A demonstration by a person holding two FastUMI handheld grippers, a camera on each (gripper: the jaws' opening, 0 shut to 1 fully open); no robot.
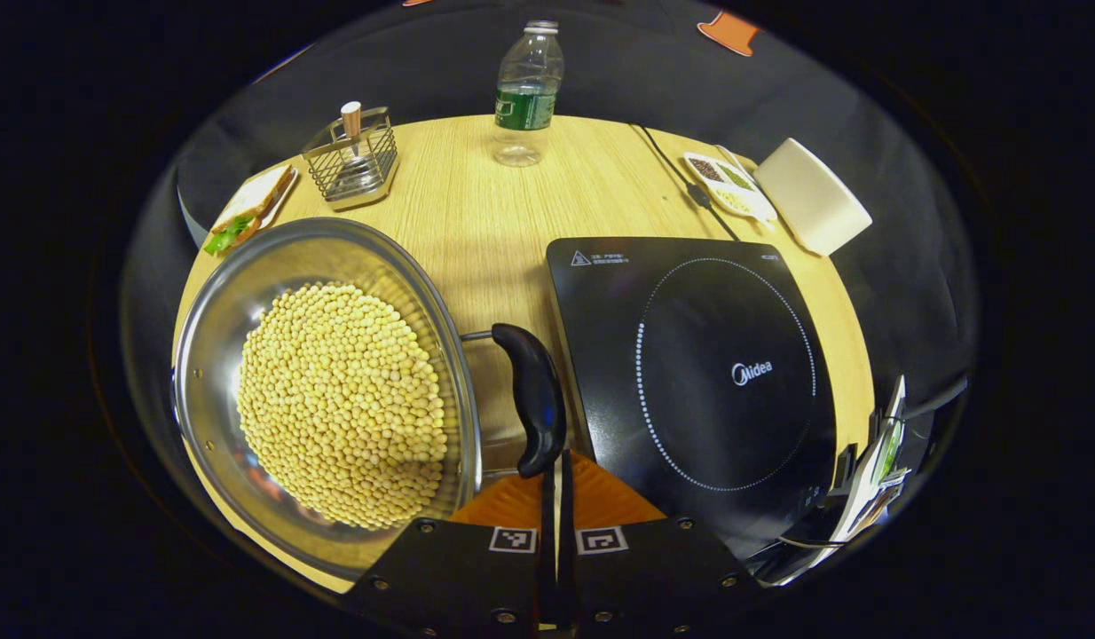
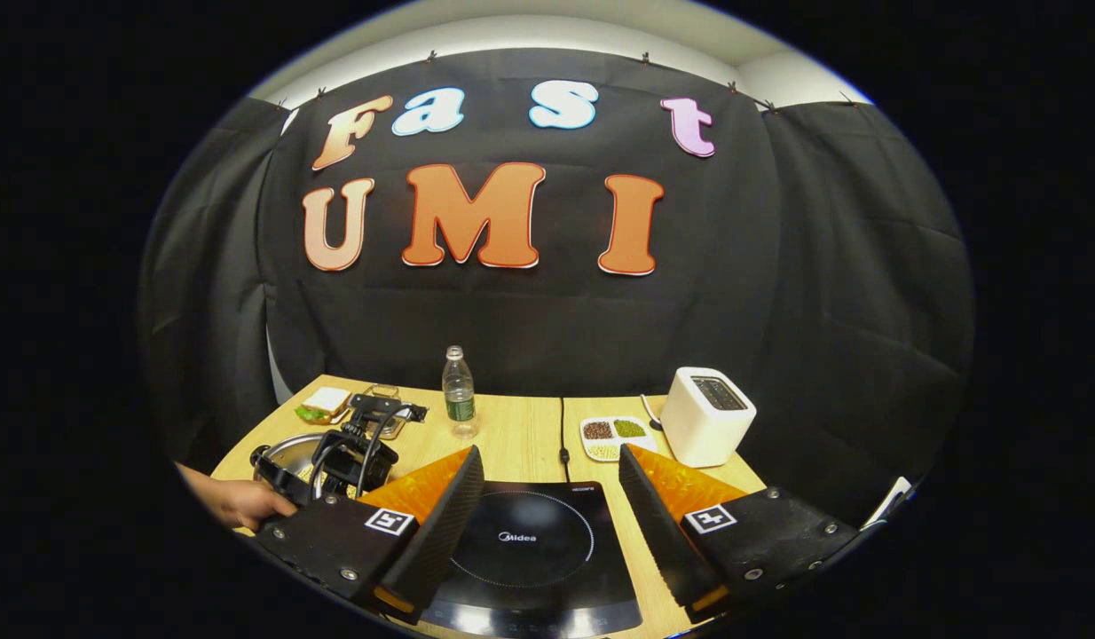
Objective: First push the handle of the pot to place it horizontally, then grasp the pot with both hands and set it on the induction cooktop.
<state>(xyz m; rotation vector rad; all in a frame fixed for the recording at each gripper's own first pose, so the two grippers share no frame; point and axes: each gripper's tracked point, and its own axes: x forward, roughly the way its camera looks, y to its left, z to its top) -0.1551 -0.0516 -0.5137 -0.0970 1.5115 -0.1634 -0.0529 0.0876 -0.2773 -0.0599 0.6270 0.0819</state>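
Pot [image 1: 210, 355] full of soybeans [image 1: 343, 404], beside cooktop [image 1: 698, 373].

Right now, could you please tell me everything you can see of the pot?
The pot is a wide, shallow, shiny metal pan, heaped with small pale yellow beans. It sits on the wooden table, left of the black induction cooktop. Its dark curved handle, on thin wire arms, stands beside the rim. The left gripper, fingers closed, reaches the handle's lower end.
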